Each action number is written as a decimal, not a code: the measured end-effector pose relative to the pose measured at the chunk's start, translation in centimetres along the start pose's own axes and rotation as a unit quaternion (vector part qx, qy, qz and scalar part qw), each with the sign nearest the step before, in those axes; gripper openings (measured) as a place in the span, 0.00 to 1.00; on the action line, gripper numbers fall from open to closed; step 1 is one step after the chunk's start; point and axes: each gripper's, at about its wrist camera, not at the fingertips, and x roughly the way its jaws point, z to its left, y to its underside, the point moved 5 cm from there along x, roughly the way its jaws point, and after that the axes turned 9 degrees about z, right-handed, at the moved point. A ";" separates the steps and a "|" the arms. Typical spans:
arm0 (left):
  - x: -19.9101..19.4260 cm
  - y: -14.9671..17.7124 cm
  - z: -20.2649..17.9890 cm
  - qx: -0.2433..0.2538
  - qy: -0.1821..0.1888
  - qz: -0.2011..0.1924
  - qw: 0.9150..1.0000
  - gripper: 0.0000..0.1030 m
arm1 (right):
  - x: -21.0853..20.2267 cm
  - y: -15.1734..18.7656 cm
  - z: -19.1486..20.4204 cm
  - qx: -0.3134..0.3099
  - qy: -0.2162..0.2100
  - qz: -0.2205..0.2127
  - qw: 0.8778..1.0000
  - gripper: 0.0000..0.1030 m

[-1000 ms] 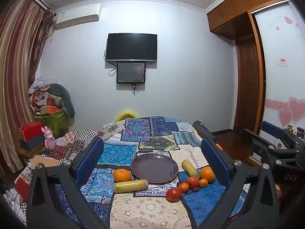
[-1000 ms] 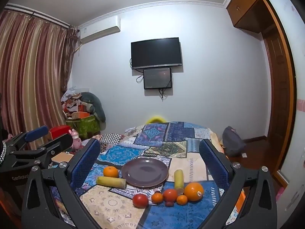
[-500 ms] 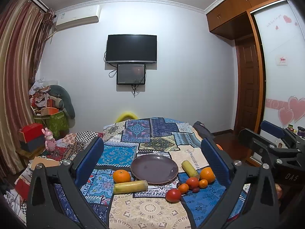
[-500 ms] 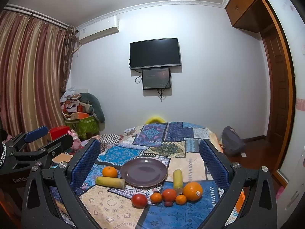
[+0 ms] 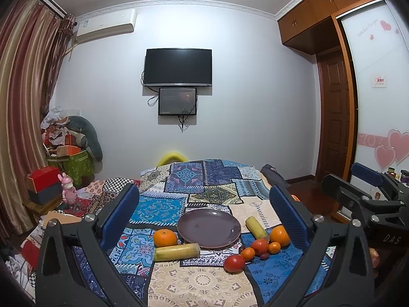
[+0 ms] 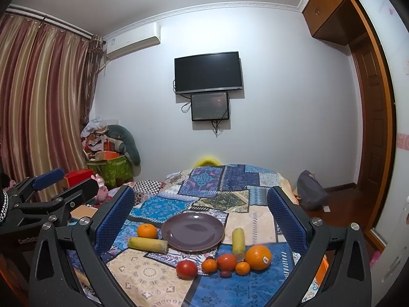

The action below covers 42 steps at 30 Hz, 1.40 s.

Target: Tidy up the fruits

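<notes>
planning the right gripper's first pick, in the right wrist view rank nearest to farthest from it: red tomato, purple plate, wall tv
1. red tomato: on the quilt, closest in front of the right gripper.
2. purple plate: mid-bed, beyond the fruit cluster.
3. wall tv: on the far wall.

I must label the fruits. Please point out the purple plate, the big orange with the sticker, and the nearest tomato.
purple plate [image 6: 179,240], right wrist view, bare near rim.
big orange [image 6: 257,255], right wrist view, middle of peel.
nearest tomato [image 6: 186,269], right wrist view, middle.
</notes>
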 end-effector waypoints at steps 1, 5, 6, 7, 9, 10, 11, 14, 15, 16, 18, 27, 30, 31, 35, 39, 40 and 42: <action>0.0 0.0 0.0 0.001 -0.001 -0.001 1.000 1.00 | 0.0 0.0 0.0 0.001 0.000 0.000 1.000 1.00; 0.0 0.1 -0.1 0.001 0.000 -0.002 1.000 1.00 | 0.0 0.0 -0.1 0.001 -0.001 0.000 1.000 1.00; 0.0 0.0 -0.1 0.001 0.000 -0.002 1.000 1.00 | 0.0 0.0 -0.1 0.001 0.000 0.000 1.000 1.00; 0.0 0.1 -0.1 0.001 0.001 -0.002 1.000 1.00 | 0.0 0.0 0.0 0.001 0.000 -0.001 1.000 1.00; -0.1 0.2 -0.1 0.001 0.000 -0.001 1.000 1.00 | 0.0 0.0 0.0 0.001 0.001 -0.001 1.000 1.00; -0.1 0.2 -0.1 0.001 -0.001 -0.001 1.000 1.00 | 0.1 0.0 0.0 0.002 0.001 -0.001 1.000 1.00; 0.0 0.2 -0.1 0.001 -0.002 -0.002 1.000 1.00 | 0.1 0.1 0.0 0.002 0.000 -0.001 1.000 1.00; 0.0 0.3 0.1 -0.001 -0.002 -0.001 1.000 1.00 | 0.1 0.1 0.0 0.002 0.000 0.000 1.000 1.00; 0.1 0.3 0.1 -0.002 -0.001 0.000 1.000 1.00 | 0.1 0.2 0.0 0.003 0.000 0.000 1.000 1.00; 0.1 0.3 0.1 -0.003 0.000 0.000 1.000 1.00 | 0.1 0.3 0.0 0.003 0.000 0.001 1.000 1.00; 0.2 0.3 0.2 -0.003 0.000 0.001 1.000 1.00 | 0.2 0.3 0.0 0.003 0.000 0.001 1.000 1.00; 0.3 0.4 0.2 -0.003 -0.003 -0.001 1.000 1.00 | 0.2 0.3 0.0 0.003 -0.001 0.001 1.000 1.00; 0.3 0.4 0.2 -0.002 -0.003 -0.001 1.000 1.00 | 0.2 0.3 0.0 0.004 0.000 0.000 1.000 1.00; 0.3 0.4 0.2 -0.002 -0.004 -0.001 1.000 1.00 | 0.2 0.3 0.0 0.003 0.000 0.001 1.000 1.00; 0.2 0.4 0.3 -0.003 -0.004 -0.001 1.000 1.00 | 0.2 0.3 0.1 0.004 0.001 0.001 1.000 1.00; 0.2 0.4 0.3 -0.004 -0.004 -0.002 1.000 1.00 | 0.2 0.4 0.1 0.004 0.001 0.000 1.000 1.00; 0.2 0.4 0.3 -0.004 -0.004 -0.001 1.000 1.00 | 0.2 0.4 0.1 0.004 0.001 0.001 1.000 1.00; 0.2 0.4 0.3 -0.004 -0.003 -0.001 1.000 1.00 | 0.2 0.4 0.2 0.005 0.000 0.001 1.000 1.00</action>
